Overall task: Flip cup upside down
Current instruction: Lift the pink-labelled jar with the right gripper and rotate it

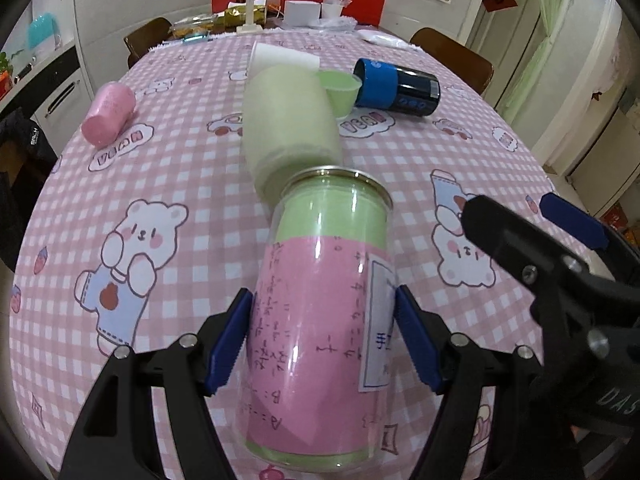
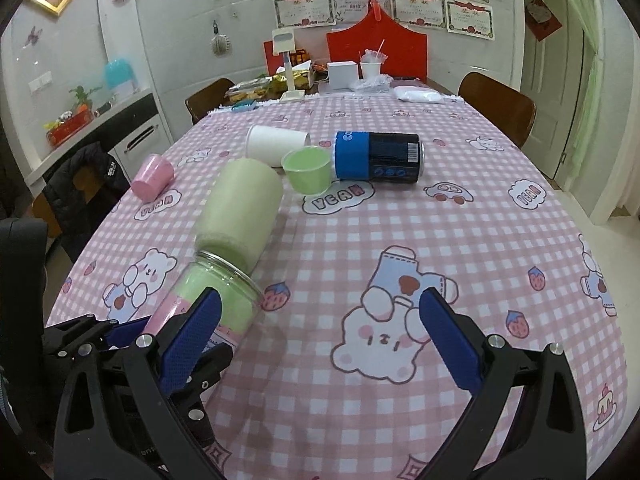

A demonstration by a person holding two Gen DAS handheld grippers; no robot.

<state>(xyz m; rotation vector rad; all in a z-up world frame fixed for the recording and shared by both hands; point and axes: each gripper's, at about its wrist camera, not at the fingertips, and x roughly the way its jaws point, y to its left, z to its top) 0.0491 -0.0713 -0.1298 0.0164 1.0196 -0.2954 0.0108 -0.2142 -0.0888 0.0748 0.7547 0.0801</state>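
My left gripper (image 1: 322,338) is shut on a clear plastic cup with a pink and green paper lining (image 1: 320,320), which lies on its side with its metal-rimmed end pointing away. The same cup shows at the left of the right wrist view (image 2: 212,304). Its far end touches a pale green cup (image 1: 288,124) lying on its side. My right gripper (image 2: 320,344) is open and empty, hovering over the tablecloth just right of the held cup; its fingers (image 1: 576,226) show at the right of the left wrist view.
On the pink checked tablecloth (image 2: 400,240) lie a white paper cup (image 2: 272,146), a small green cup (image 2: 308,170), a blue and black can (image 2: 378,156) and a pink cup (image 2: 152,178). Boxes and clutter stand at the table's far end, with chairs around it.
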